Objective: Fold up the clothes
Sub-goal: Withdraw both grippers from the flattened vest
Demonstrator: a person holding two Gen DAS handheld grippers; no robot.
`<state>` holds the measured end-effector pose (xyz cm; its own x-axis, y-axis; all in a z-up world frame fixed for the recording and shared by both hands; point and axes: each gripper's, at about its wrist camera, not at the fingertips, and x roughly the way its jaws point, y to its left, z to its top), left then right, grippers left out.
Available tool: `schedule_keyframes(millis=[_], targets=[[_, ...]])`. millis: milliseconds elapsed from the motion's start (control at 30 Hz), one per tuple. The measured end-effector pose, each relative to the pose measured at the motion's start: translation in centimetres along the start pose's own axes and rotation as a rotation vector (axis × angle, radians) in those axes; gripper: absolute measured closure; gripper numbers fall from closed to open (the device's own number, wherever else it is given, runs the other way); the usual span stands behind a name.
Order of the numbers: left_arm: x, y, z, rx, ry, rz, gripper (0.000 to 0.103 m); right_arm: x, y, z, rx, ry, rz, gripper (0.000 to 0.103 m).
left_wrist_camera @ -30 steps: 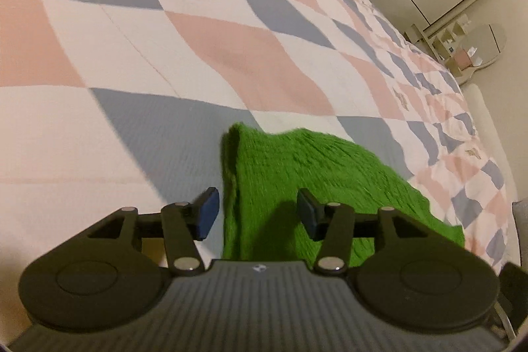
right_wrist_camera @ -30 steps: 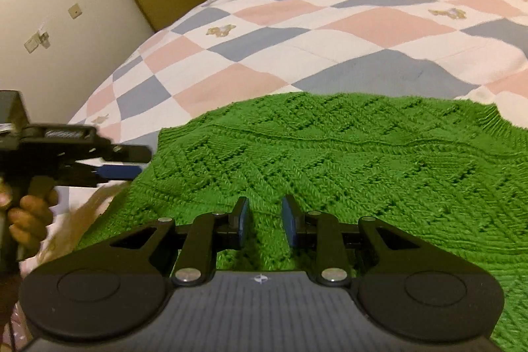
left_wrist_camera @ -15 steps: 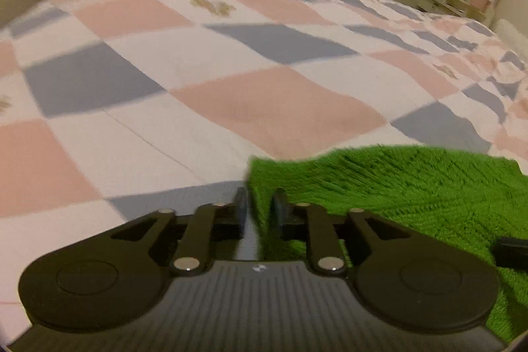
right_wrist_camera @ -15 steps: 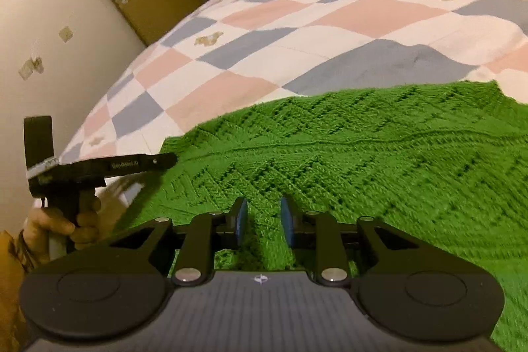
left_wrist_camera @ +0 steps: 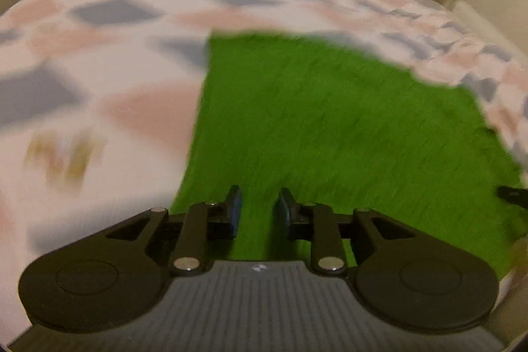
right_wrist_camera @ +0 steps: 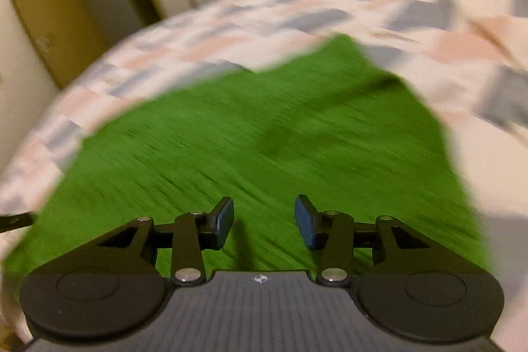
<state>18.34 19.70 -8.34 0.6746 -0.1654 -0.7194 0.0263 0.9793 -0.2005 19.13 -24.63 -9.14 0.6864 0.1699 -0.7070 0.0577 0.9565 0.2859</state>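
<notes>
Both jaws spreading, nothing pinched: left gripper (left_wrist_camera: 256,209), right gripper (right_wrist_camera: 264,220) above green sweater (right_wrist_camera: 264,134). Smooth fold flat on bed (left_wrist_camera: 99,108) before your next pinch.

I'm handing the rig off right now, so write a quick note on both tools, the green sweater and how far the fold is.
Left tool: jaws opening, nothing pinched, over the green knit sweater.
Right tool: jaws opening, empty, over the same sweater.
Sweater lies on the checked quilt; both views are blurred.
Done: it looks part folded, with a straight left edge.
Left: probably one more fold, then smooth it; check the layers first.
</notes>
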Motion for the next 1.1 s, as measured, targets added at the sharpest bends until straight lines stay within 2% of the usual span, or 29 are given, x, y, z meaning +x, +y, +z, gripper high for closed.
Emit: schedule_keyframes(millis=[33, 100, 167, 233, 267, 300, 367, 433, 667, 867, 1100], targets=[[-0.7, 0.2, -0.5, -0.036, -0.004, -0.001, 0.081, -0.6, -1.2, -0.8, 0.028, 0.012, -0.009, 0.066], [-2.3, 0.0, -1.0, -0.081, -0.005, 0.021, 0.085, -2.2, -2.6, -1.8, 0.071, 0.017, -0.008, 0.068], [-3.8, -0.9, -1.2, -0.075, -0.015, 0.046, 0.087, -3.8, -2.9, -2.5, 0.078, 0.010, -0.013, 0.067], [-4.7, -2.1, -1.3, -0.040, -0.029, 0.056, 0.083, -5.0, -2.4, -2.9, 0.069, -0.012, 0.004, 0.064], [-4.8, -2.8, -1.7, -0.019, -0.024, 0.075, 0.078, -5.6, -2.1, -3.1, 0.069, -0.029, 0.029, 0.064], [-4.7, -3.3, -2.1, -0.006, -0.004, 0.103, 0.077, -5.9, -1.8, -3.3, 0.069, -0.038, 0.055, 0.064], [-4.2, -4.1, -2.8, -0.012, 0.031, 0.148, 0.077, -5.5, -1.3, -4.0, 0.060, -0.018, 0.069, 0.062], [-4.3, -5.2, -3.2, -0.021, 0.046, 0.169, 0.077, -4.4, -1.5, -5.0, 0.066, 0.024, 0.040, 0.063], [-6.4, -9.8, -4.2, 0.022, 0.073, 0.176, 0.073, -7.6, -0.8, -5.8, 0.108, 0.008, 0.101, 0.061], [-8.6, -13.1, -5.1, 0.094, 0.038, 0.169, 0.068, -10.1, -0.7, -6.2, 0.115, -0.011, 0.105, 0.055], [-11.2, -14.3, -6.0, 0.131, 0.001, 0.148, 0.064, -13.0, -0.1, -7.7, 0.104, -0.034, 0.105, 0.049]])
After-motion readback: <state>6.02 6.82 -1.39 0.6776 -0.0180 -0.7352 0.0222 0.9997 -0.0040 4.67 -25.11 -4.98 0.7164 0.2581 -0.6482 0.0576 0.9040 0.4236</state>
